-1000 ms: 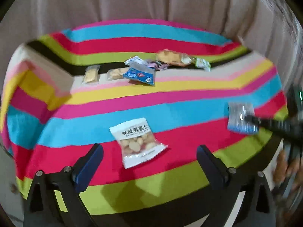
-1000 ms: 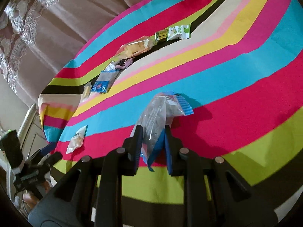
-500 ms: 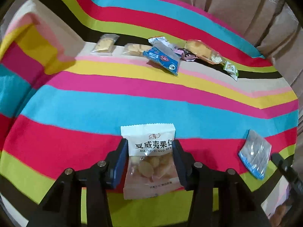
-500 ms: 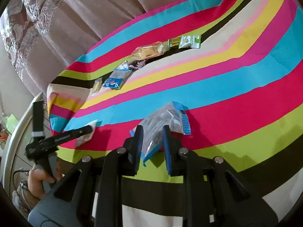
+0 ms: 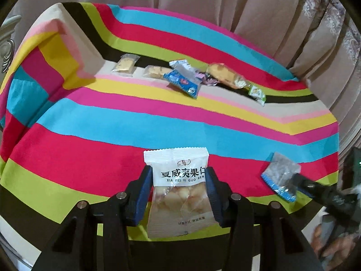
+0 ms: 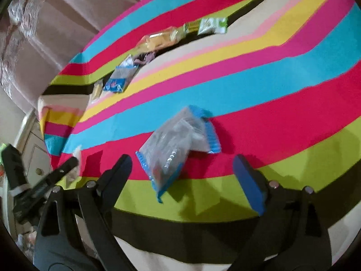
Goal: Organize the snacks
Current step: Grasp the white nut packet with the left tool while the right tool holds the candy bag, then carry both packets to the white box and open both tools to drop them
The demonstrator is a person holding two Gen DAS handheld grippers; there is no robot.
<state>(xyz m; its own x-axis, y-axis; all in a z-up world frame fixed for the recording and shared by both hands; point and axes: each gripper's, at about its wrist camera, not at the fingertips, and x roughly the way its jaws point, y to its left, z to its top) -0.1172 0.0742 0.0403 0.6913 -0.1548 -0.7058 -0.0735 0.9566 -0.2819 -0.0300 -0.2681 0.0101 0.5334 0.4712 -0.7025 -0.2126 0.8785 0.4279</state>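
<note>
Your left gripper (image 5: 178, 180) clamps the white nut packet (image 5: 179, 192); your right gripper (image 6: 182, 171), opening, straddles the blurred blue-edged clear packet (image 6: 178, 144).

Home room, striped tablecloth (image 5: 158, 122), draped curtains (image 5: 259, 11), ornate cabinet door (image 6: 37, 158)

Motion is blurring the whole right wrist view, smearing the clear blue-edged packet (image 6: 178, 144) and the far row of snacks (image 6: 158, 43) beyond reading. In the left wrist view, the picture's lower right edge is cutting off the person's hand (image 5: 331, 246), and the small print on the nut packet (image 5: 178, 189) is staying illegible.
</note>
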